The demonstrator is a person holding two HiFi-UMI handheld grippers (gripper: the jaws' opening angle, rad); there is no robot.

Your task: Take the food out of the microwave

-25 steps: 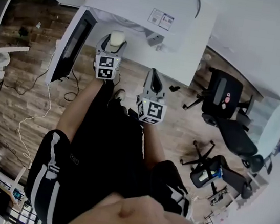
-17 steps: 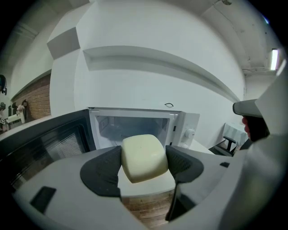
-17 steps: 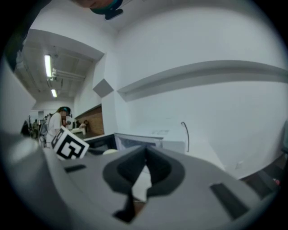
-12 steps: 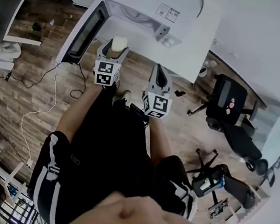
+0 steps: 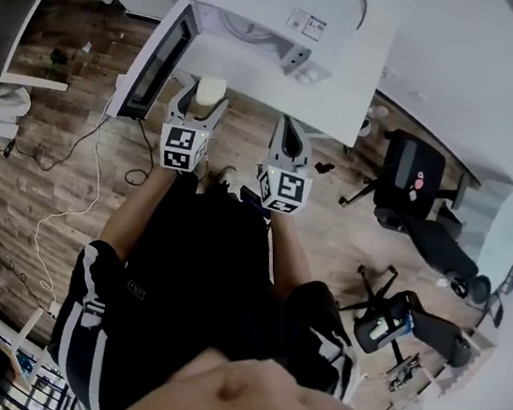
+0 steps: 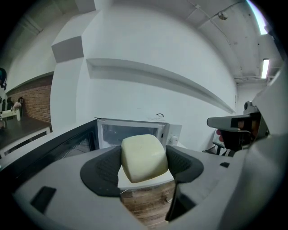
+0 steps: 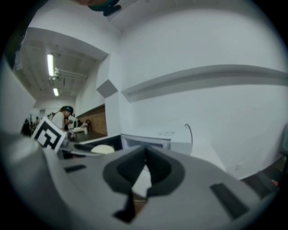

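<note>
My left gripper [image 5: 202,105] [image 6: 143,158] is shut on a pale cream bun [image 6: 143,156] [image 5: 211,92], held in front of the white microwave [image 5: 274,12] [image 6: 130,130]. The microwave's dark door [image 5: 154,60] [image 6: 54,143] hangs open to the left and its cavity looks bare. My right gripper [image 5: 287,133] [image 7: 145,170] is shut with nothing between its jaws, to the right of the left one, before the table edge. The bun also shows at the left of the right gripper view [image 7: 102,149].
The microwave stands on a white table [image 5: 350,80] against a white wall. Black office chairs [image 5: 410,188] stand on the wooden floor at the right. Cables [image 5: 79,184] trail over the floor at the left. A person [image 7: 60,117] is far off at the left.
The left gripper with the bun has drawn back a little from the microwave toward the body. The right gripper has kept beside it, and the head camera has shifted slightly.
</note>
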